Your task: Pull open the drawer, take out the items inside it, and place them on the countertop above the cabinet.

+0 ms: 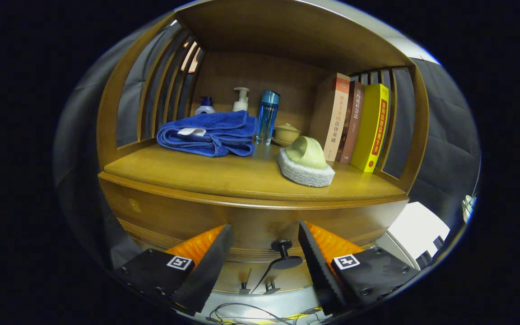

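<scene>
Gripper view: the gripper [264, 253] faces a wooden cabinet, its two fingers spread wide with nothing held between them. The drawer [251, 221] sits shut below the countertop [224, 174], and its dark round knob [283, 253] lies in the gap between the fingertips, touched by neither finger. On the countertop, a folded blue towel [208, 134] lies to the left, with two pump bottles [241, 100] standing behind it and a tall blue bottle [267, 116] just beside it. A small lidded jar [287, 132] stands near the back. A green-topped sponge scrubber [306, 162] rests nearer the front, and three upright books [355, 124] stand to its right. The drawer's contents cannot be seen.
</scene>
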